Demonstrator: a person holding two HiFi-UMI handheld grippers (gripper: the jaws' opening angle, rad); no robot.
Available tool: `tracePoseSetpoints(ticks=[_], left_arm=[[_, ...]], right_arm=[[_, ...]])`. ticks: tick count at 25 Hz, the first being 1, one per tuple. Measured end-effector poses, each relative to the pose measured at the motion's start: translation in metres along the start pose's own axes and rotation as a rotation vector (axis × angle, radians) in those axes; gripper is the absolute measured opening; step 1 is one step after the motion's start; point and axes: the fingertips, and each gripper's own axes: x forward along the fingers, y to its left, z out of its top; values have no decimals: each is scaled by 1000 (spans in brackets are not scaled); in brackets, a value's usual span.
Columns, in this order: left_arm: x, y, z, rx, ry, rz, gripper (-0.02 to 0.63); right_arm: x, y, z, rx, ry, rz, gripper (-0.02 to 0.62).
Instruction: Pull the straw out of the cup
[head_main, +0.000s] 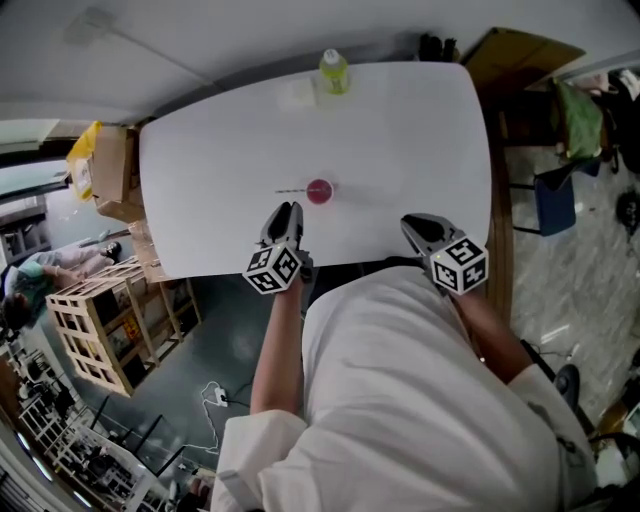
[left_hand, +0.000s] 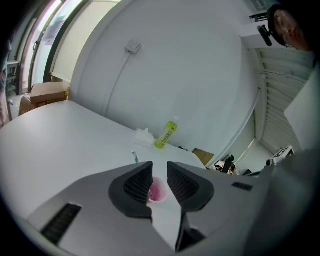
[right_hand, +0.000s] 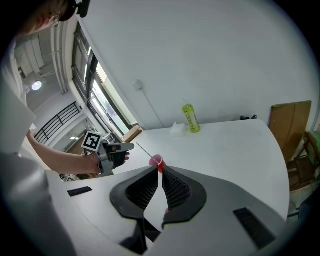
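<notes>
Straw (head_main: 292, 190): in the pink cup (head_main: 319, 191), not out. It leans over the rim away from the right fingers, toward the left side of the table. Its free end shows just past the left gripper's left finger in the left gripper view.

Cup: upright on the white table (head_main: 420, 130), just ahead of the left gripper's fingertips and slightly toward their right side. In the left gripper view it sits in line with the gap between the pads, beyond them and untouched.

Left gripper (head_main: 285, 210): fingers spread a little, with a clear gap between the ribbed pads and nothing pinched. It is low over the near table edge and points at the cup.

Right gripper (right_hand: 160, 170): fingers drawn together, the tips meeting or all but, with only a thin slit behind them. Nothing is held. The cup lies well ahead of these tips and off to their left. The left gripper is farther left again, level with the cup.

Beyond both sets of fingertips, at the far table edge, a yellow-green bottle (head_main: 333, 72) stands upright. A white tissue wad (head_main: 297, 93) lies just beside it, on the left gripper's side.

Off the table, out past the left gripper, sits a cardboard box (head_main: 113, 172).
</notes>
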Motion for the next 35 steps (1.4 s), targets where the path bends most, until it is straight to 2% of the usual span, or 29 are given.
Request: tracePoseSetpoints(ticks=[8,12,21,27,35], left_arm=[[-26,-5,-4,57,-2,-2,24],[-44,-5,-5,93,10,4,3],[-87,-7,-9,106,17,-81,2],[-121,-2,-3,105,-29,-126,2],[-161,-5,-5,164,-78,-164,2]], right_arm=[[8,16,-13,-31,10,33,49],[7,24,-4,-28,-28,21,49],[-8,49,4,-35,-111,-66,49],[-16,69,5,-75,-144,-112,49],[-32,105,-3,-138,-188,-160,49]])
